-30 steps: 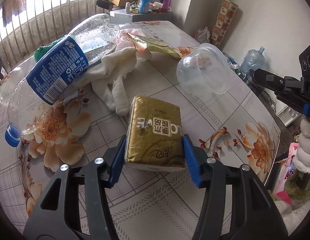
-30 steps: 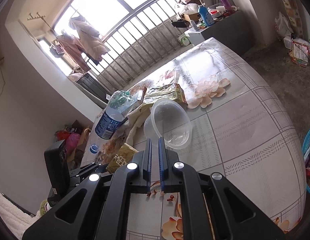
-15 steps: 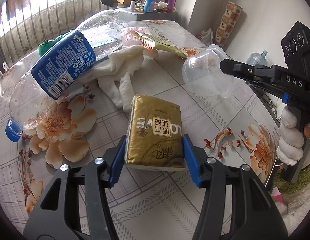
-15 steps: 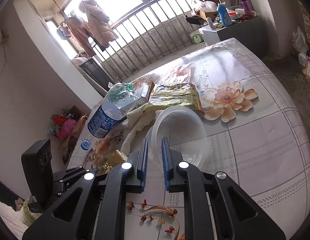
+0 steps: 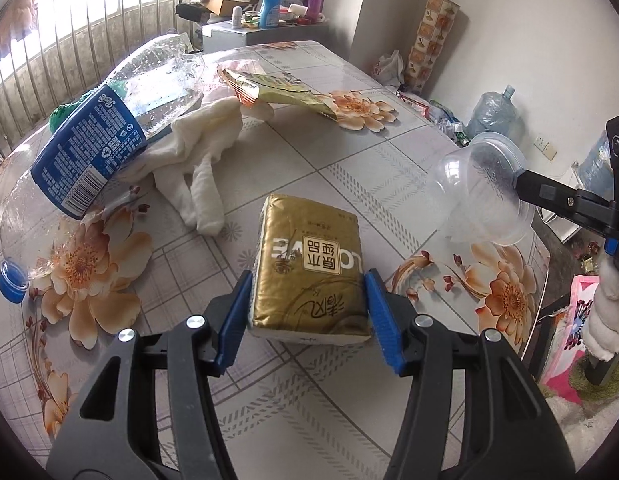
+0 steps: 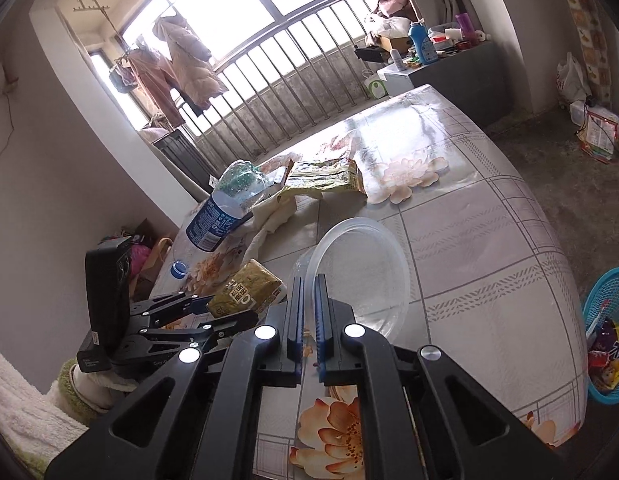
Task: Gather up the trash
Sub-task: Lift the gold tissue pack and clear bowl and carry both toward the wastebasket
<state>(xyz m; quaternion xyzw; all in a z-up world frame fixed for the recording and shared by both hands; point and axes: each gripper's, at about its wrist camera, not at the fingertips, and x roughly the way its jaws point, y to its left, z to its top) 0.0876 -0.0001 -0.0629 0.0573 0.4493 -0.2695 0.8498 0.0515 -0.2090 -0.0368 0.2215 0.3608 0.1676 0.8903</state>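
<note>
Behind the tissue pack [image 5: 309, 268], a white cloth [image 5: 197, 168] underlies the bottle [image 5: 109, 128].

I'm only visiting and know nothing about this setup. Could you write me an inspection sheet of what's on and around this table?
Surface: floral table, littered at one end.
Job's things: gold tissue pack; clear plastic bowl; bottle lying down; blue cap; snack wrapper.
Clutter: white cloth partly under the bottle.
Grippers: left gripper jaws have just been opening, tissue pack between them; right gripper jaws shut on the bowl's rim, bowl off the table.
Cables: nothing seen on the table.
Surroundings: blue basket of wrappers on the floor; barred window.
</note>
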